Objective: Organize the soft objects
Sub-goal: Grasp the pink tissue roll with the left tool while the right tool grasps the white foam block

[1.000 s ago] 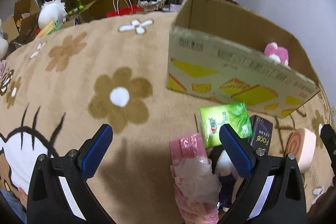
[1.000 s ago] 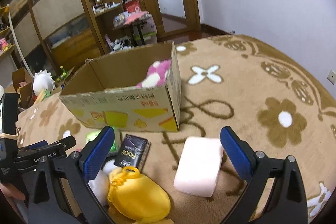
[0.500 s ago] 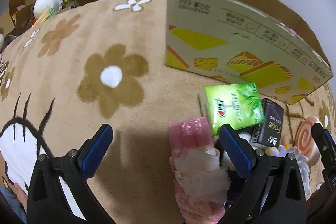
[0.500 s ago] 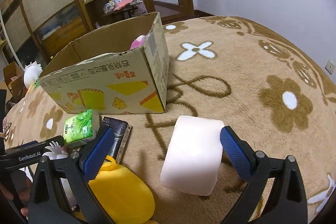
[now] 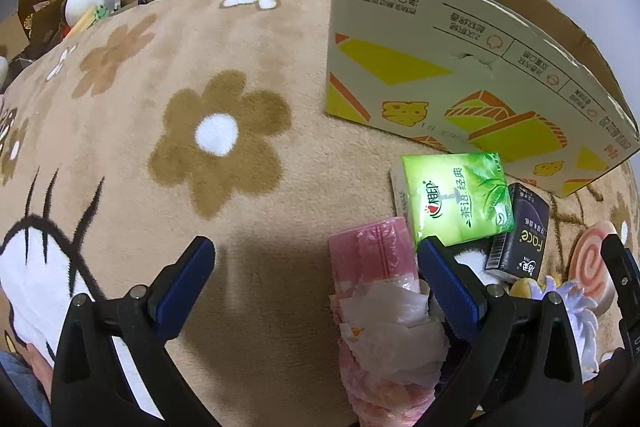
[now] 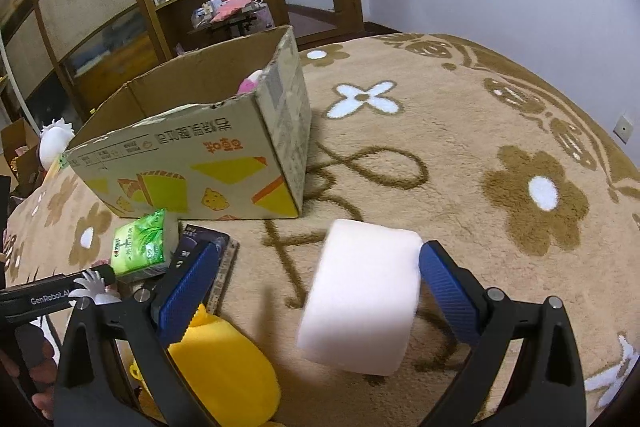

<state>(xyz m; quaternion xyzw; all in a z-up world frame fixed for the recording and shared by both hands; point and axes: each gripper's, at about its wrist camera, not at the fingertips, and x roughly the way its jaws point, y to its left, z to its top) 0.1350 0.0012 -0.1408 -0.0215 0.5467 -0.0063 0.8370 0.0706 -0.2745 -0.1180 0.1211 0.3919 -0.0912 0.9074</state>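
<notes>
From my left wrist camera, my left gripper [image 5: 316, 271] is spread wide above a beige carpet [image 5: 224, 39] patterned with brown flowers. Between its blue fingers [image 5: 182, 287], close to the right one, lies a pink roll of plastic bags [image 5: 374, 259] with crumpled white film at its near end; neither finger touches it. Just beyond the roll sits a green tissue pack [image 5: 456, 199], partly overlapping a dark small box [image 5: 520, 231]. To the right lies a round pink swirl-patterned soft toy [image 5: 592, 263]. Behind the tissue pack stands an open cardboard box [image 5: 440, 67] printed with yellow and orange shapes; from this angle I cannot see inside it.

From my right wrist camera, my right gripper [image 6: 316, 271] is also spread wide. A white foam block [image 6: 364, 303] sits between its fingers, nearest the right fingertip; I cannot tell whether it touches. It looks slightly blurred and tilted, and I cannot tell if it rests on the carpet. A yellow soft object [image 6: 228, 383] lies under the left finger. The cardboard box [image 6: 200, 163] stands ahead to the left, open on top, with a pink and white plush [image 6: 252, 83] peeking above its far corner. The green tissue pack [image 6: 140, 243] and the dark small box [image 6: 208, 239] lie in front of the box.
</notes>
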